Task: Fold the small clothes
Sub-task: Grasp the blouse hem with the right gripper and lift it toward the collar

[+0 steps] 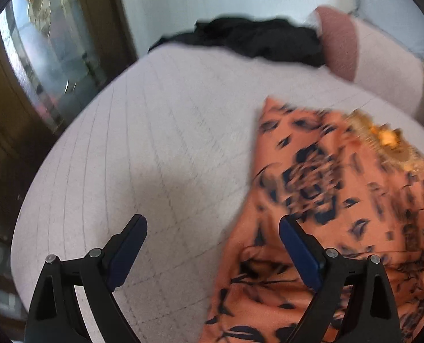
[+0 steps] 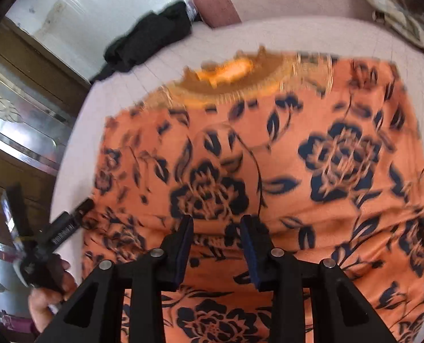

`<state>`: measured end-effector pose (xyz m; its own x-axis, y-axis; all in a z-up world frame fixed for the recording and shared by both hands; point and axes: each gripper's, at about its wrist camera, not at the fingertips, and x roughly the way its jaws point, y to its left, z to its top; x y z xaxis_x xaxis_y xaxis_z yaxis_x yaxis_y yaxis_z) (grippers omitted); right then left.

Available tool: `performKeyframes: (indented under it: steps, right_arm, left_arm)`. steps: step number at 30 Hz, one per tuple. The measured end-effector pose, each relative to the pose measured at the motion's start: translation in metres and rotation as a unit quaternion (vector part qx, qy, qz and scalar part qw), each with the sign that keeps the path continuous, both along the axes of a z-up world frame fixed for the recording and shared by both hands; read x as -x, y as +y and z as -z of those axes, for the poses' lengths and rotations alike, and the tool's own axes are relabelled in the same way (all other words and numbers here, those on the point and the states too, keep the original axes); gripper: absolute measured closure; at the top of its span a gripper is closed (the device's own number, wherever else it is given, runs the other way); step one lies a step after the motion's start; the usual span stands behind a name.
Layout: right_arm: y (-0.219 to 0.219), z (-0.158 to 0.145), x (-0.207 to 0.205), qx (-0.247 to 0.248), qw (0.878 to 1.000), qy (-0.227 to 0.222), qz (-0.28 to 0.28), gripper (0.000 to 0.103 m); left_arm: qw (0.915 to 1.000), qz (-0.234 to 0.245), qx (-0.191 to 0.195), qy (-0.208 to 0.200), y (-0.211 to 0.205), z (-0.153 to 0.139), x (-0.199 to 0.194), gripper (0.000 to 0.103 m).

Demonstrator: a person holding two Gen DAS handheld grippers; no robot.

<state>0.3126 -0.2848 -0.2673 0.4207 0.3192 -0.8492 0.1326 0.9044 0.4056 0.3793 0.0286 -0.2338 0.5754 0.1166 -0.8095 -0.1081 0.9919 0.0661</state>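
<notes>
Orange fabric printed with dark navy roses and leaves, a small garment with a gold embroidered neckline [image 2: 240,108], lay spread flat on the pale pink quilted bed cover [image 1: 154,148]. In the right wrist view it filled most of the frame, its neckline toward the far edge of the bed and its body running back under the camera. In the left wrist view the same garment [image 1: 340,200] took up the right half, with bare cover to the left of it.

The right gripper [image 2: 216,228] hung over the lower middle of the garment with its blue-padded fingers set a narrow gap apart. Printed cloth showed in the gap, but blur hid whether the pads pressed on a fold, so I could not tell if it gripped anything.

The left gripper [image 1: 213,228] had its fingers spread wide, with nothing between them. One blue pad [image 1: 297,251] sat above the garment's left edge and the other above bare cover. The right wrist view showed that tool [image 2: 54,234] at the bed's left side, held in a person's hand [image 2: 49,294].

A crumpled black cloth [image 1: 240,38] lay at the far edge of the bed beside a dusty pink pillow [image 1: 340,43]. A wooden cabinet with glass panels [image 2: 26,114] stood to the left.
</notes>
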Motion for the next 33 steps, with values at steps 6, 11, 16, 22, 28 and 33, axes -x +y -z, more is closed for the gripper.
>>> performKeyframes:
  steps: [6,11,16,22,28,33]
  right_arm:
    - [-0.075,-0.018,-0.008,0.002,0.991,-0.052,0.123,0.065]
    - [-0.134,0.035,0.005,-0.013,0.984,0.041,0.171,0.066]
    - [-0.146,0.007,0.013,-0.007,0.983,-0.016,0.18,0.065]
    - [-0.154,0.012,-0.02,0.036,0.976,-0.04,0.209,0.065]
    - [-0.136,0.007,-0.022,0.062,0.982,-0.029,0.173,0.065]
    - [-0.117,0.004,0.017,0.037,0.989,-0.033,0.138,0.046]
  left_arm:
    - [0.9993,0.037,0.0,-0.005,-0.029,0.002,-0.006,0.009]
    - [0.998,0.034,0.008,0.052,-0.038,0.023,-0.013,0.008]
    - [0.9982,0.038,-0.001,0.047,-0.037,0.022,-0.012,0.008]
    - [0.9982,0.04,-0.027,0.037,-0.049,0.021,-0.013,0.008]
    - [0.9985,0.04,-0.018,0.031,-0.048,0.016,-0.012,0.008]
    - [0.997,0.061,-0.044,0.018,-0.059,0.018,-0.003,0.008]
